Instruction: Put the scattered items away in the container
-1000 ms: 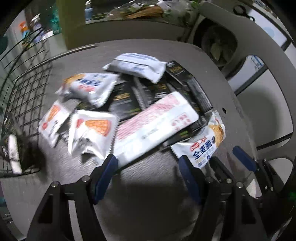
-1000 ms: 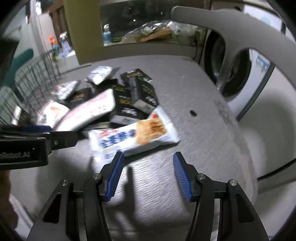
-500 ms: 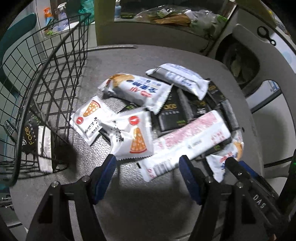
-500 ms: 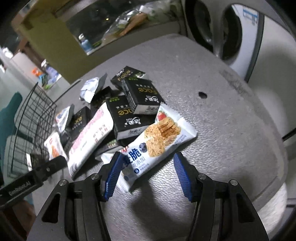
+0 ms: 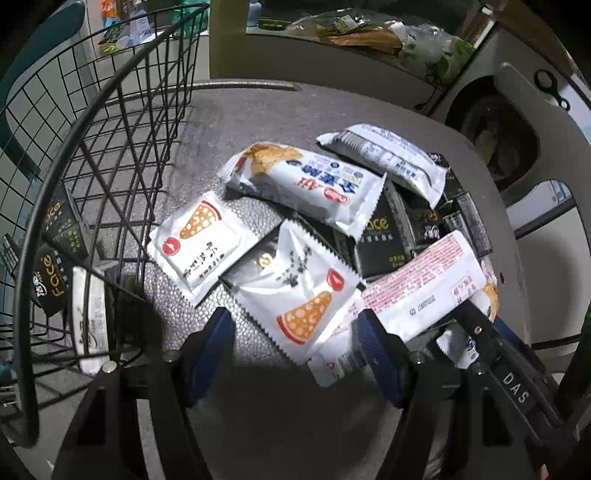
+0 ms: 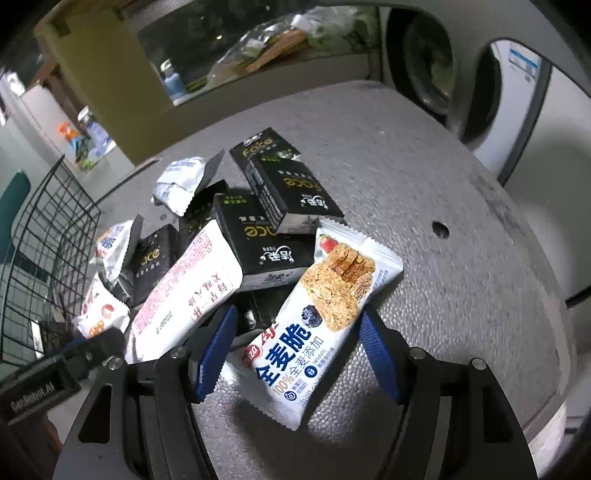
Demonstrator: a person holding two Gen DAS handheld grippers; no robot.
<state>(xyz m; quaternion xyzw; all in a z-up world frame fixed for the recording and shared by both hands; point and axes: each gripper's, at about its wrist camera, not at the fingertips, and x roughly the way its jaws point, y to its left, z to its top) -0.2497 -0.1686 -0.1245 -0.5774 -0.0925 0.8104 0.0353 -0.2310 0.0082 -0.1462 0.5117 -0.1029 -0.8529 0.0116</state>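
A pile of snack packets and black boxes lies on the grey table (image 5: pixel 236 122). My left gripper (image 5: pixel 295 332) is open, its blue pads on either side of a white pizza-print packet (image 5: pixel 299 291). A second pizza packet (image 5: pixel 201 242) lies to its left. My right gripper (image 6: pixel 297 345) is open around the near end of a white cereal bar packet (image 6: pixel 325 310). A long pink-print packet (image 6: pixel 184 291) and black boxes (image 6: pixel 291 192) lie beyond. The black wire basket (image 5: pixel 107 155) stands at the left and holds black boxes (image 5: pixel 51 284).
A grey chair back (image 6: pixel 517 44) curves behind the table at the right. The table has a small hole (image 6: pixel 440 230) near its right edge. Clutter sits on a counter (image 5: pixel 362 33) behind. The right gripper's body (image 5: pixel 509 373) shows low right in the left wrist view.
Both grippers have moved forward and down onto the pile. The left one swung toward the basket and now straddles the pizza packet; the right one now straddles the cereal bar.
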